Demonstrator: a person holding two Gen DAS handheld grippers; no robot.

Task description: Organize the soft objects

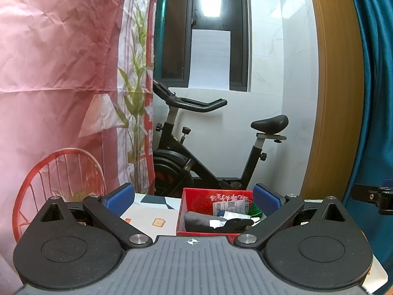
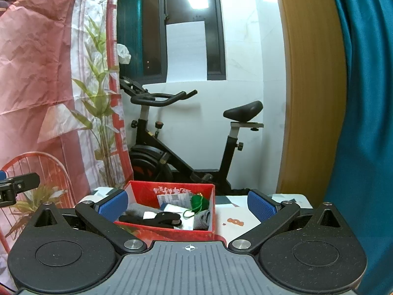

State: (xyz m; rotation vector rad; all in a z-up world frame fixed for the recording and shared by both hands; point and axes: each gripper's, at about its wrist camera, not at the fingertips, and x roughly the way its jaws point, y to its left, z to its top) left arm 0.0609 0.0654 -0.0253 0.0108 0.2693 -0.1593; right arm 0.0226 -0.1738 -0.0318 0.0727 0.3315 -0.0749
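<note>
**A:** What do you see from the left side?

**B:** My left gripper (image 1: 192,200) hovers above the surface (image 1: 147,211), and its blue fingers (image 1: 120,199) are spread wide with nothing between them. Just ahead, a little to the right, stands the red box (image 1: 196,196). Inside it I see a grey cloth (image 1: 196,218), a black soft item (image 1: 238,222) lying across it, some white paper packets (image 1: 231,207) and a bit of green at the far right.

**A:** And the right side?

**B:** My right gripper (image 2: 188,204) is also empty, its fingers (image 2: 261,205) held far apart. The same red box (image 2: 211,221) sits between them, nearer to the left finger. Here the green piece is clearer: a small green pouch with a cord (image 2: 200,202), resting on a grey cloth (image 2: 202,218) at the right wall of the box. The black soft item (image 2: 157,218) lies along the front.

**A:** Anything around?

**B:** An exercise bike (image 2: 186,147) stands behind the surface, a pink printed curtain (image 1: 61,73) hangs on the left, and a teal fabric (image 2: 363,98) on the right. The surface has small printed pictures; I cannot tell what they are exactly.
</note>
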